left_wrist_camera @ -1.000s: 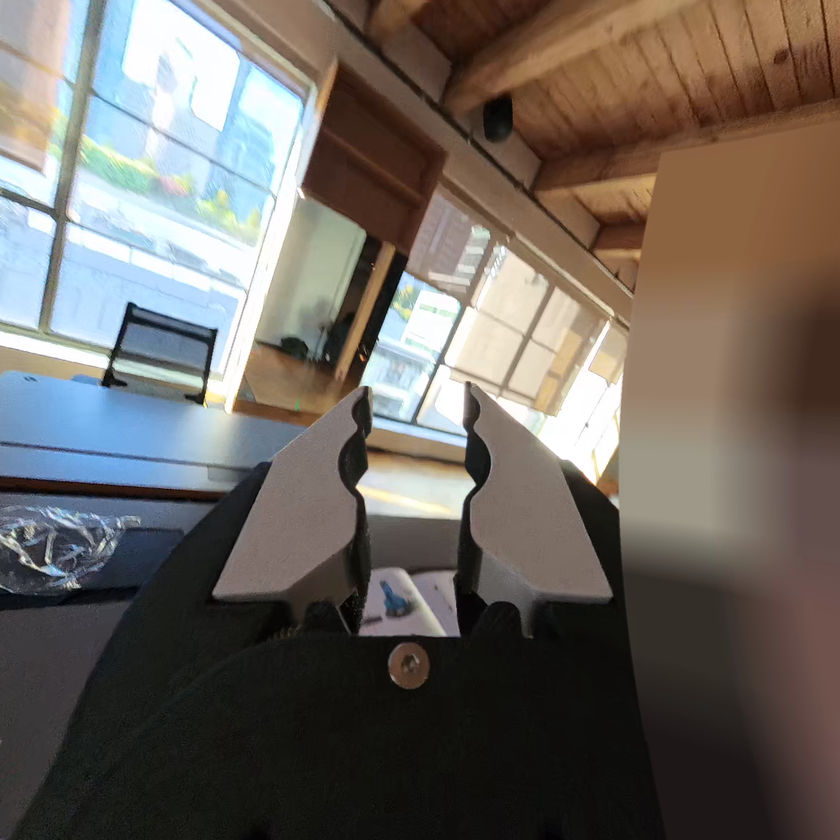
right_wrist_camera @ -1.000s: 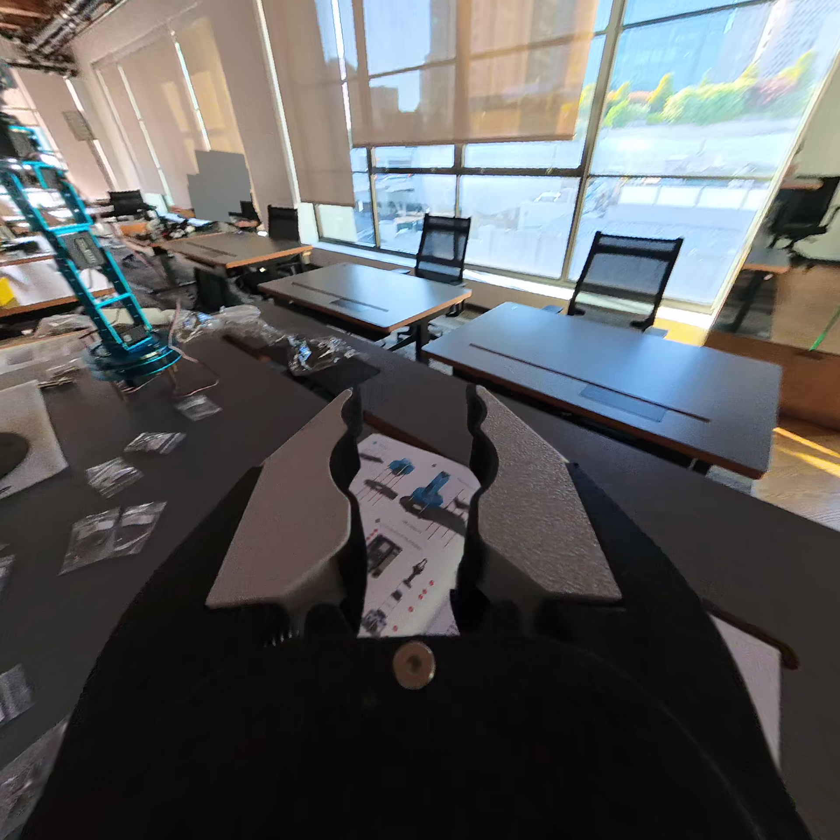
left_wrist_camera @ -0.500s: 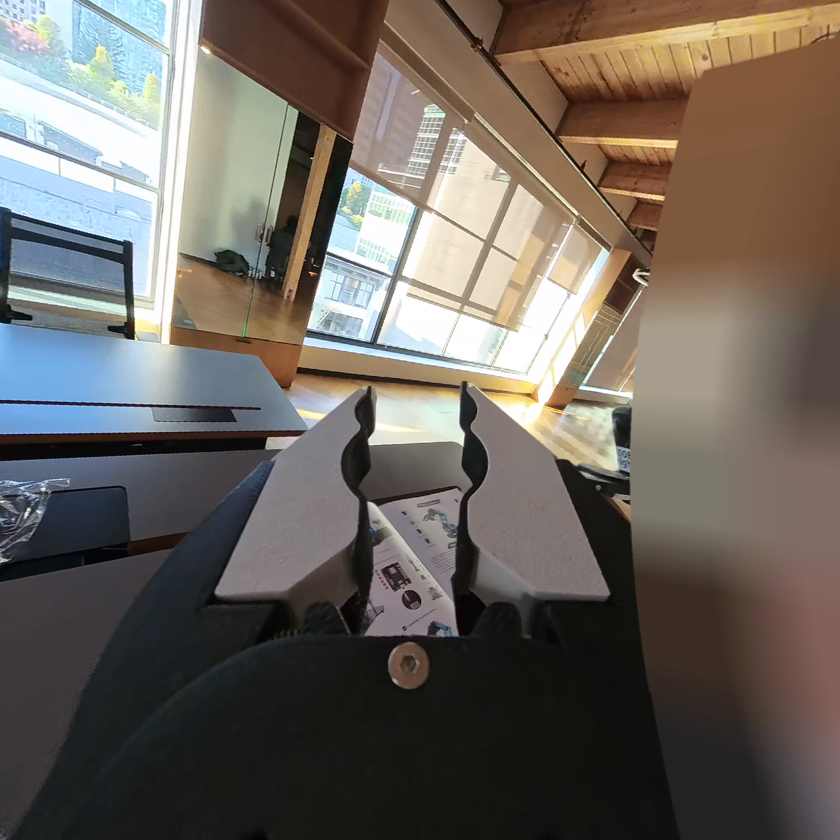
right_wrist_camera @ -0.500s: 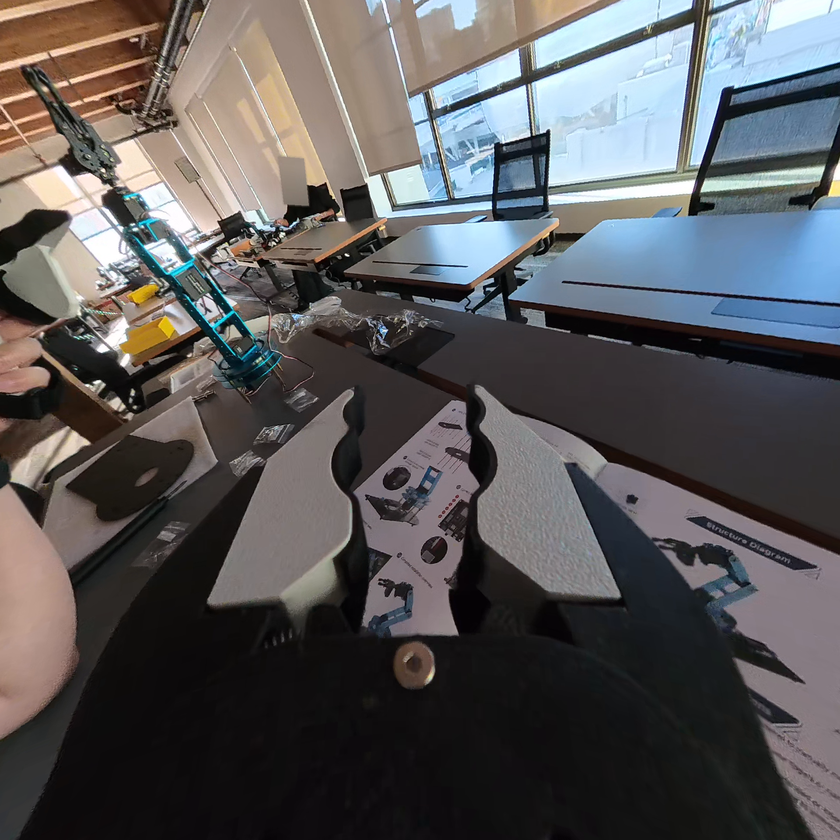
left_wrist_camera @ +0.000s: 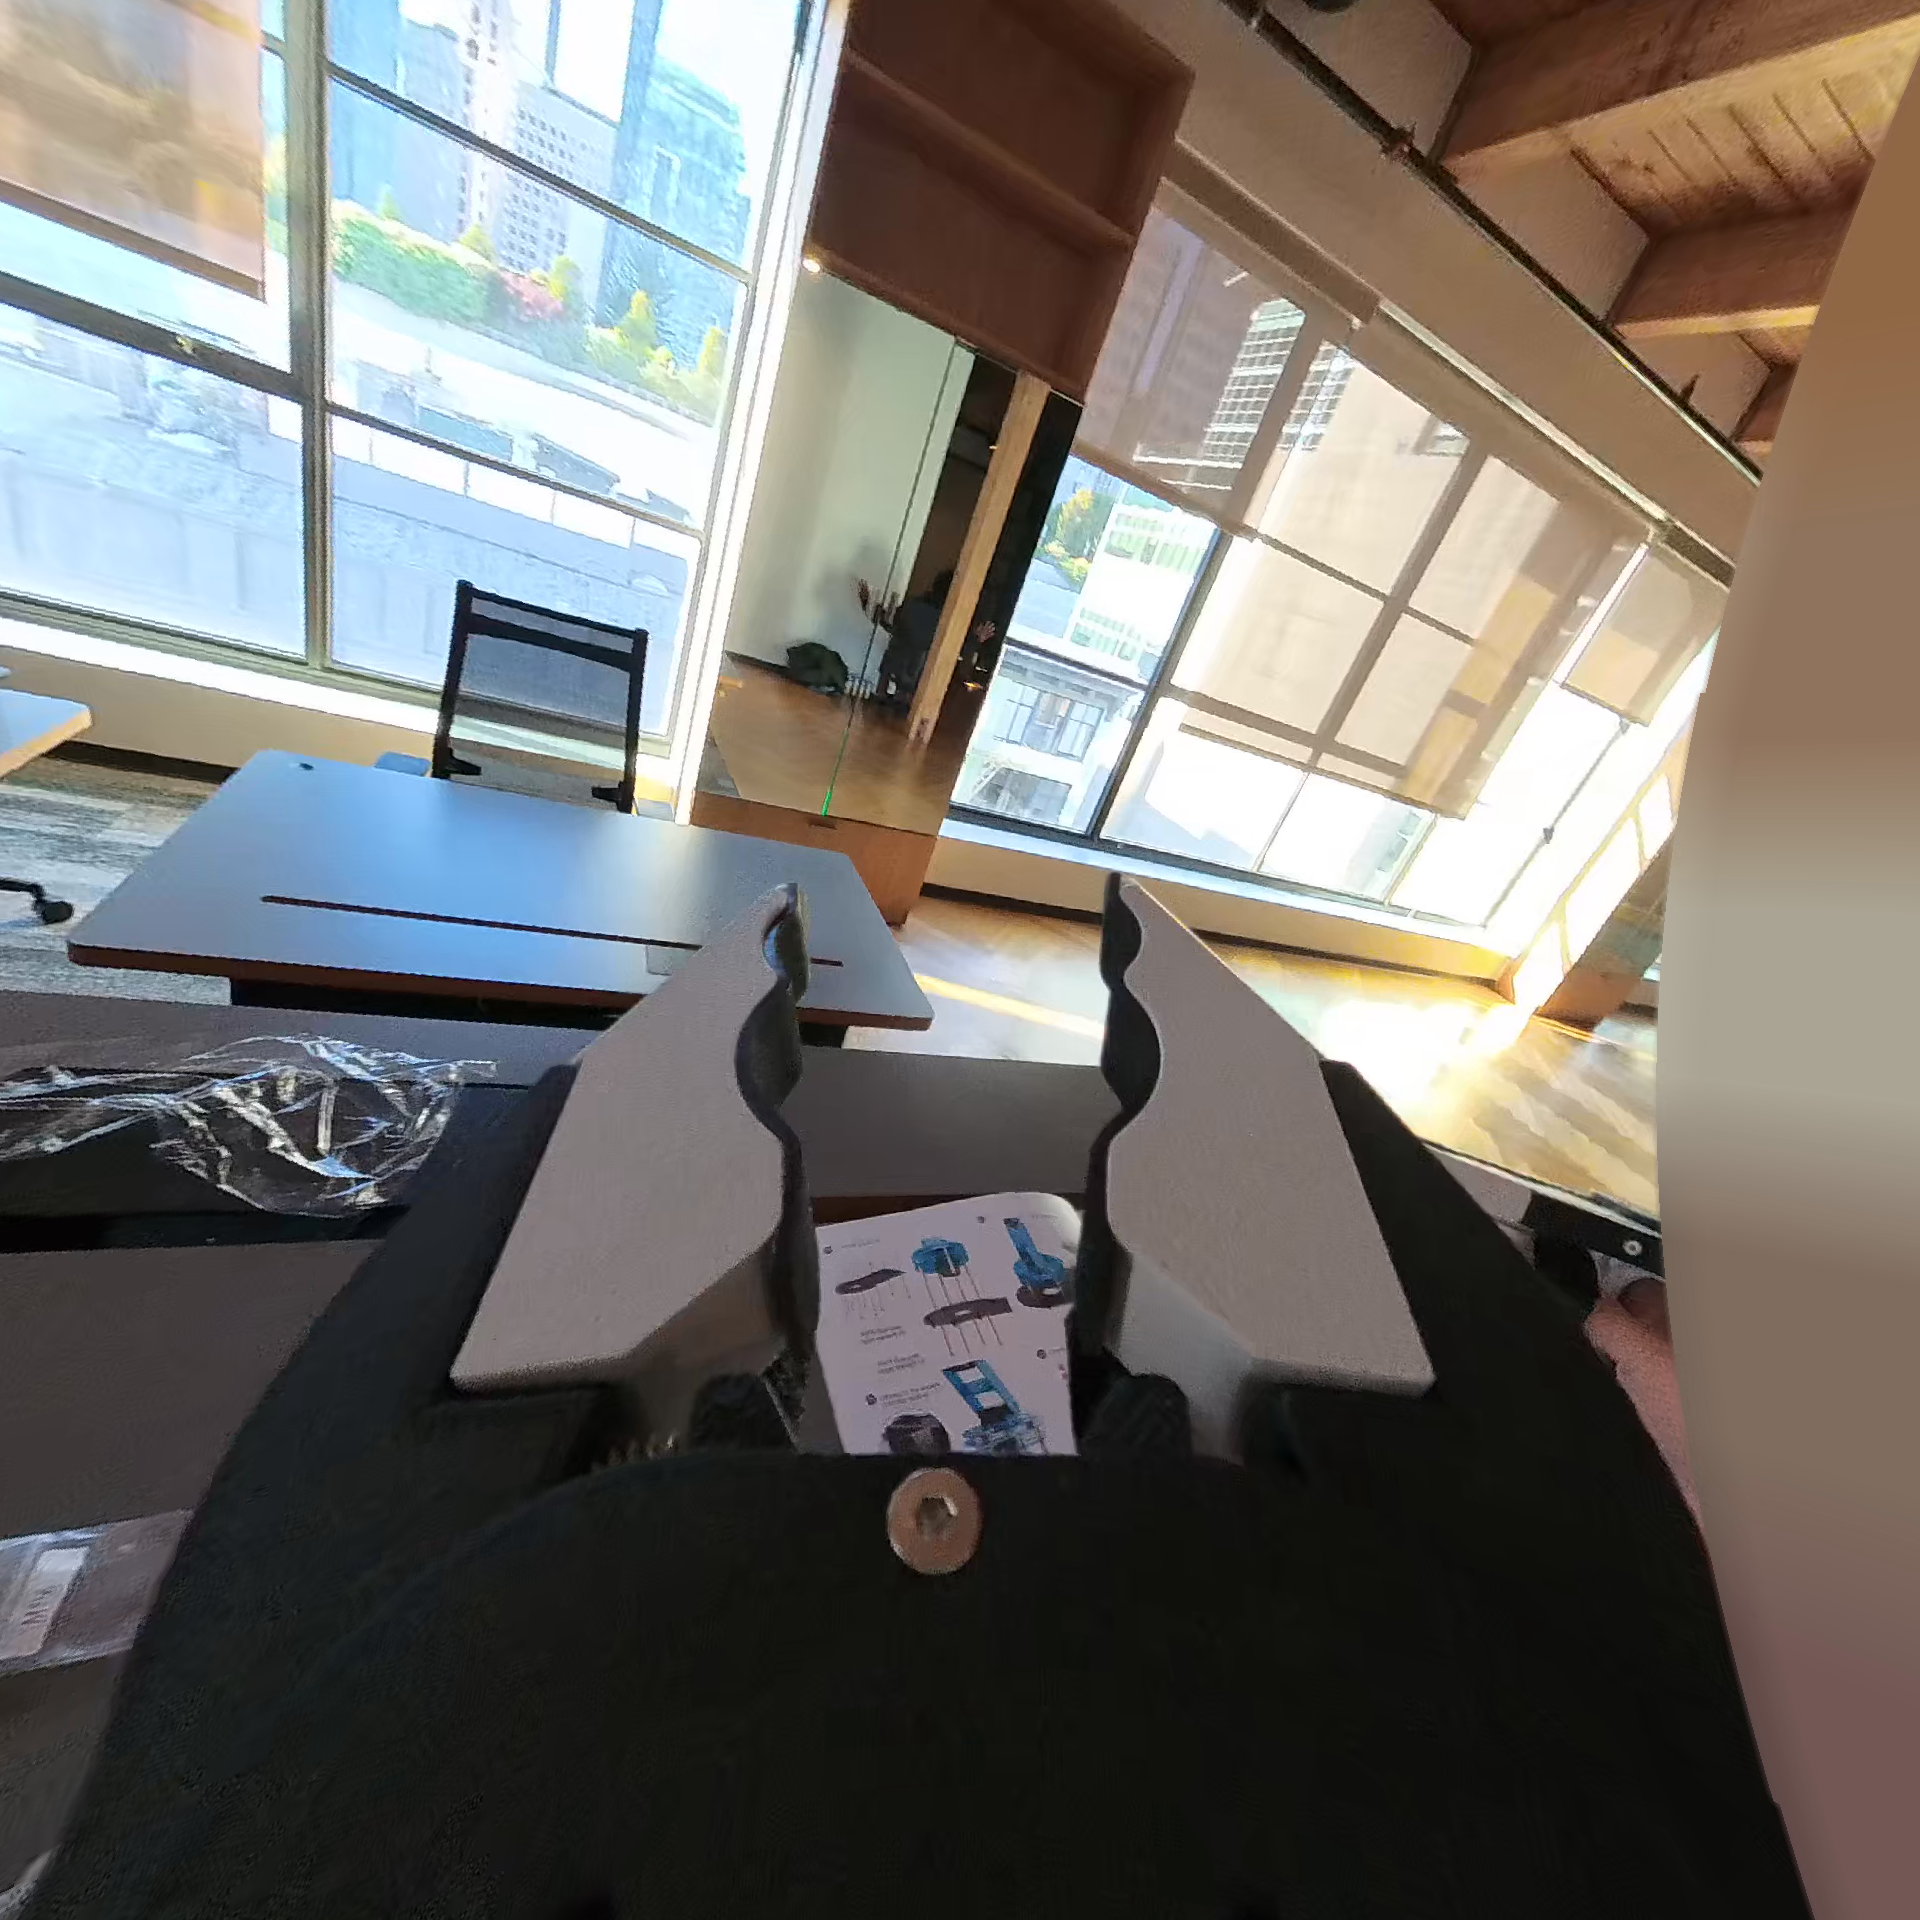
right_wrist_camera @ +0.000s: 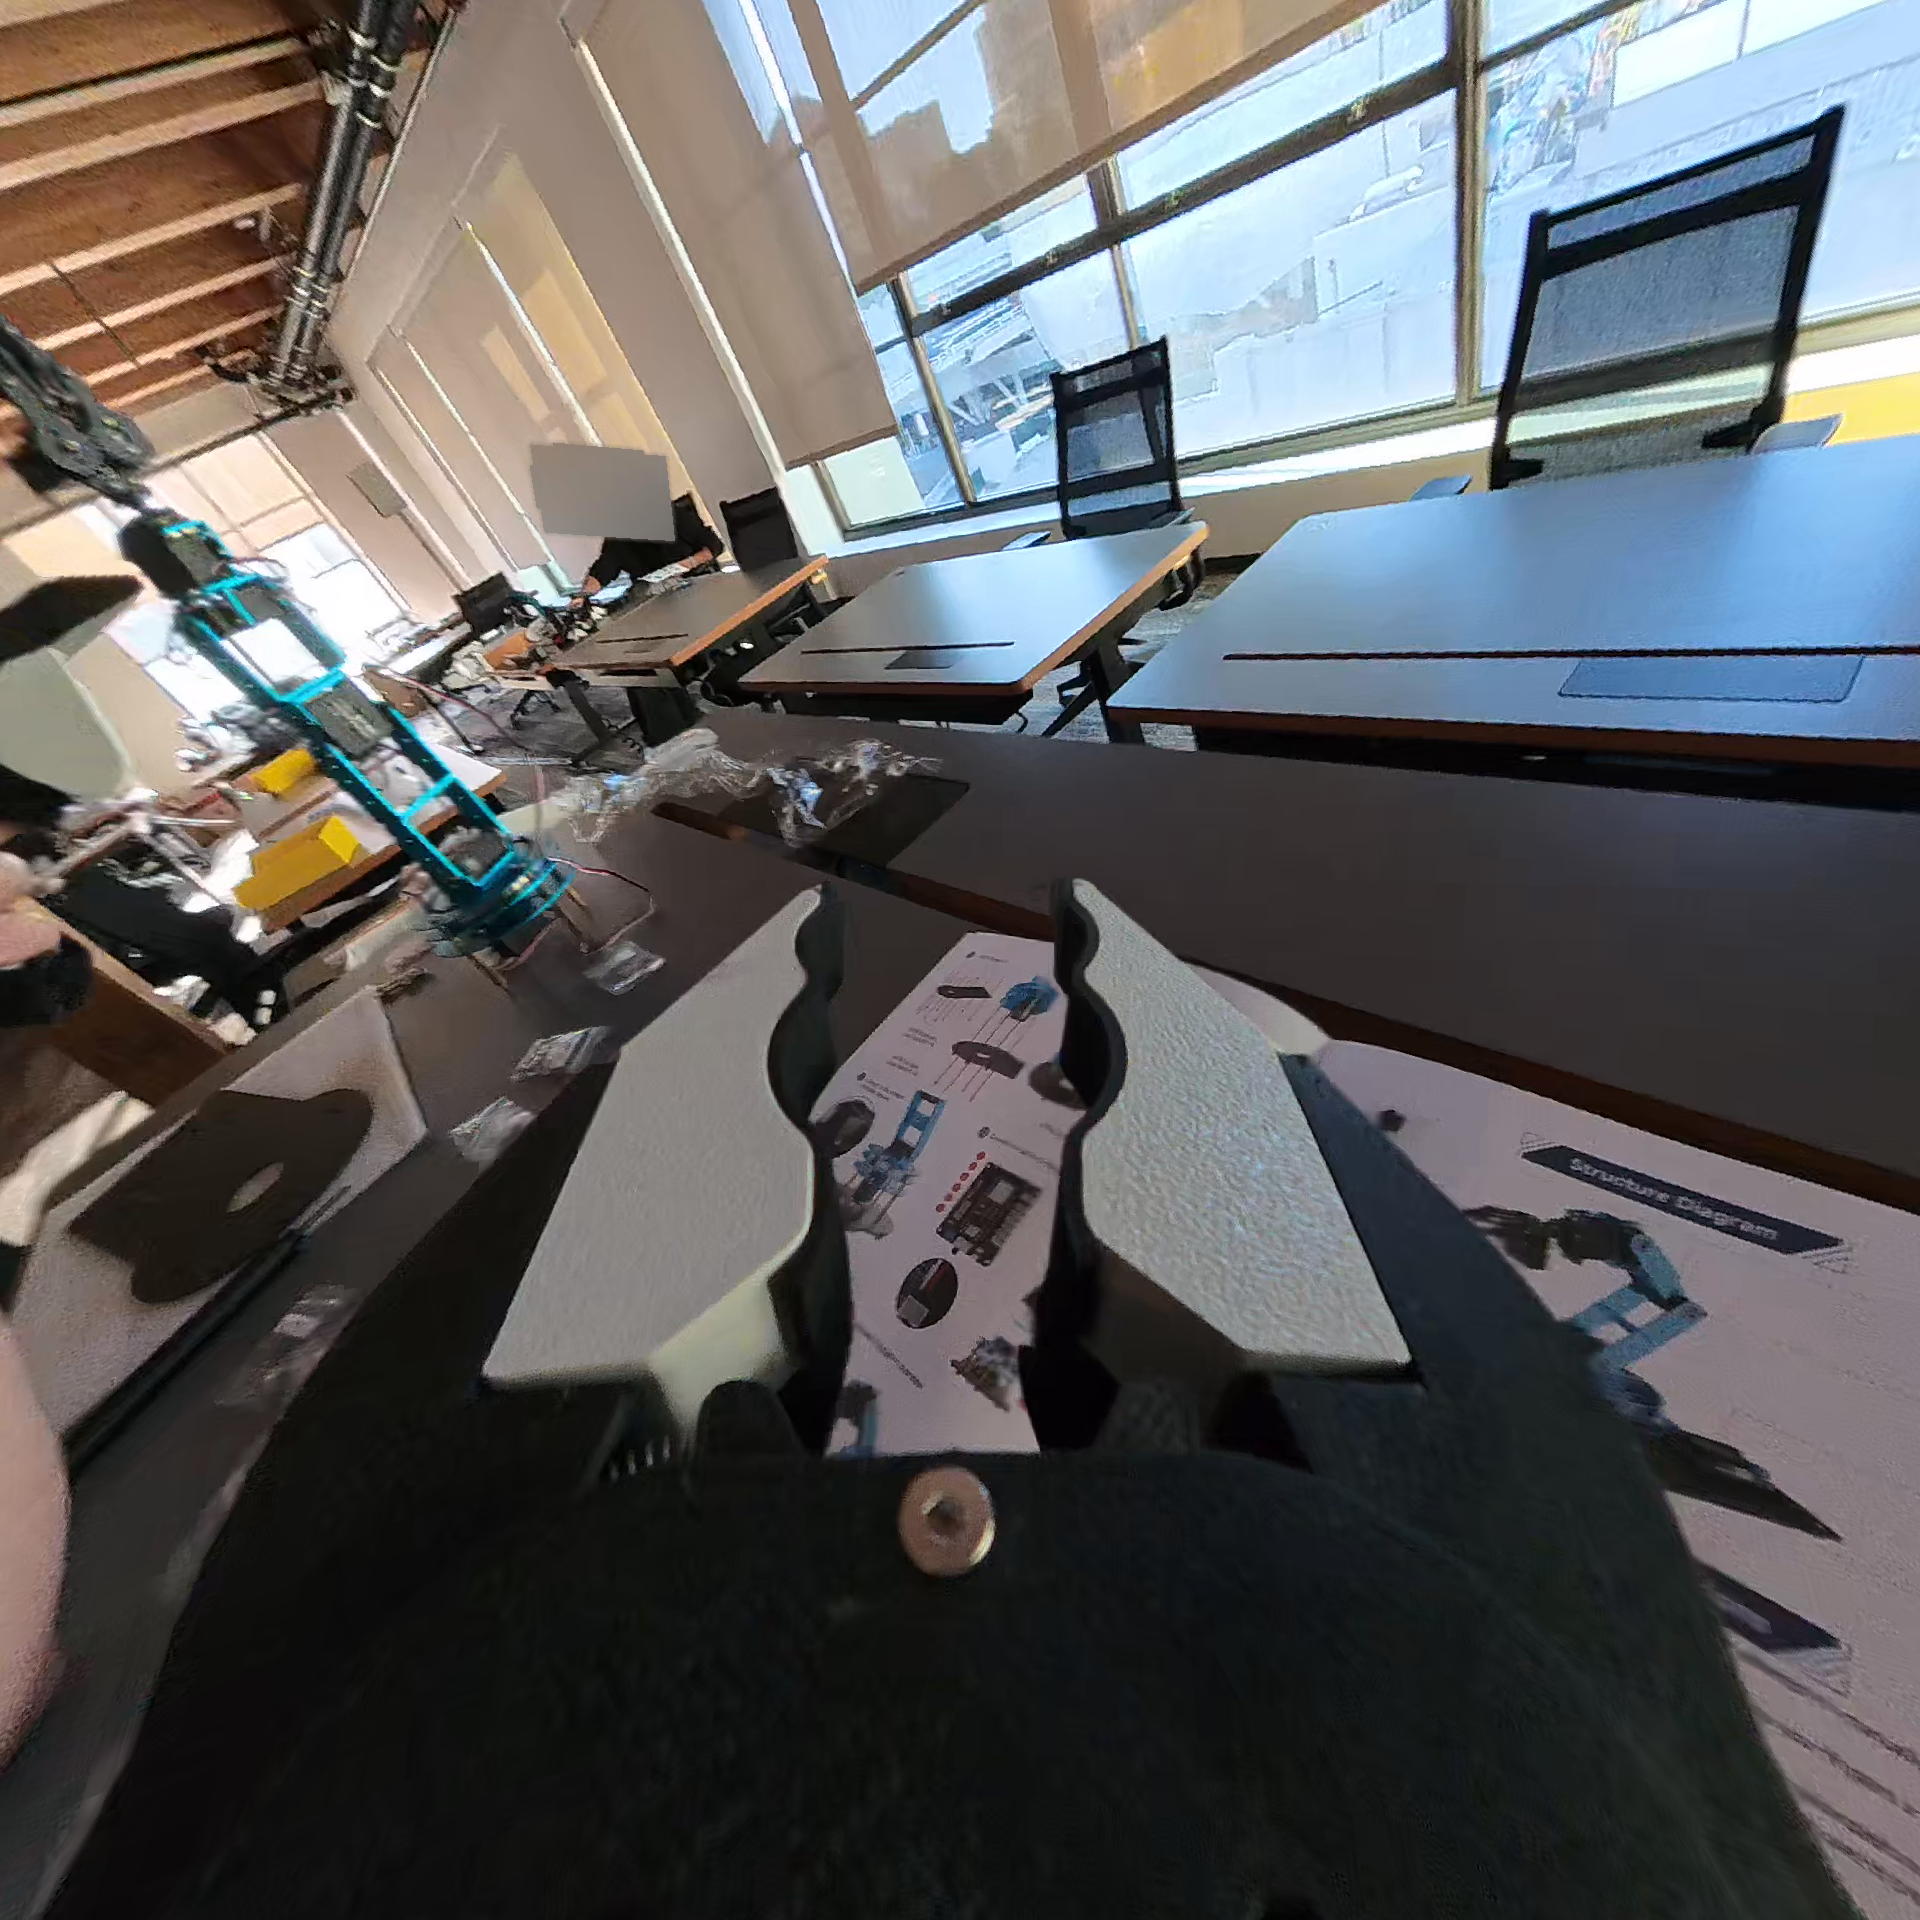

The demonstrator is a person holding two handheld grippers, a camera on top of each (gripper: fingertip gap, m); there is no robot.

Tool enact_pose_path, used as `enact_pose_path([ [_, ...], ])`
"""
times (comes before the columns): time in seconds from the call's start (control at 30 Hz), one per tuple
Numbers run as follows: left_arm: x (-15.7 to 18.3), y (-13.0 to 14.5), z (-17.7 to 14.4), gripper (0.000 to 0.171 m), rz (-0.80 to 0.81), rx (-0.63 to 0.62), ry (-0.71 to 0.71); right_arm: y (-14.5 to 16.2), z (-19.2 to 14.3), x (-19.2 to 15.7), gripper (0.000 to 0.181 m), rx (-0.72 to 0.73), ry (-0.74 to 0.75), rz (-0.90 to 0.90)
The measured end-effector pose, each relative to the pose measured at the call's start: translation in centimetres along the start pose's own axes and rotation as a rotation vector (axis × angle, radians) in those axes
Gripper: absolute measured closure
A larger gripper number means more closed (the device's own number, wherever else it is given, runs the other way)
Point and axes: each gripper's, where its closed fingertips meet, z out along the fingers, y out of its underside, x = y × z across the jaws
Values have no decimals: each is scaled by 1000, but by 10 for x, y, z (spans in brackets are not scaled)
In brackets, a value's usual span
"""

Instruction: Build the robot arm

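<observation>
My left gripper (left_wrist_camera: 954, 904) is open and empty, held above a dark table (left_wrist_camera: 156, 1340). An open printed instruction booklet (left_wrist_camera: 945, 1320) with pictures of blue parts lies on the table below its jaws. My right gripper (right_wrist_camera: 948, 899) is open and empty, held over the same booklet (right_wrist_camera: 935, 1153), whose right page (right_wrist_camera: 1662, 1236) spreads out under its right finger. A blue metal robot-arm tower (right_wrist_camera: 343, 727) stands on the table to the far left of the right gripper. Neither gripper touches anything.
Crumpled clear plastic wrap (left_wrist_camera: 239, 1112) (right_wrist_camera: 810, 779) lies at the table's far side. Small clear parts bags (right_wrist_camera: 566, 1049) and a black round plate on white foam (right_wrist_camera: 218, 1195) lie at the left. A person's arm (right_wrist_camera: 21, 1455) is at the left edge. Desks (left_wrist_camera: 468, 883) and mesh chairs (left_wrist_camera: 540, 686) stand behind. Spacing between my two grippers at the tips: around 30 cm.
The left view has swung back left to the desk and chair, and its jaws stand a little wider. The right view has tilted and moved closer over the booklet.
</observation>
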Motion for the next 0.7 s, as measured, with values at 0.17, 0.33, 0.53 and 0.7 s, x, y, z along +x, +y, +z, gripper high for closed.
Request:
enact_pose_path([
  [0.17, 0, -1, 2, 125, -27, 41, 12, -13, -10, 5, 142, 46, 80, -103],
  [0.33, 2, -7, -3, 125, -63, 65, 43, -9, -4, 1, 143, 57, 41, -60],
  [0.53, -3, -23, -15, 130, -44, 145, 19, -15, -10, 1, 143, 72, 65, -90],
  [0.7, 3, -15, -10, 127, -108, 94, 86, -19, -10, -6, 143, 94, 25, -40],
])
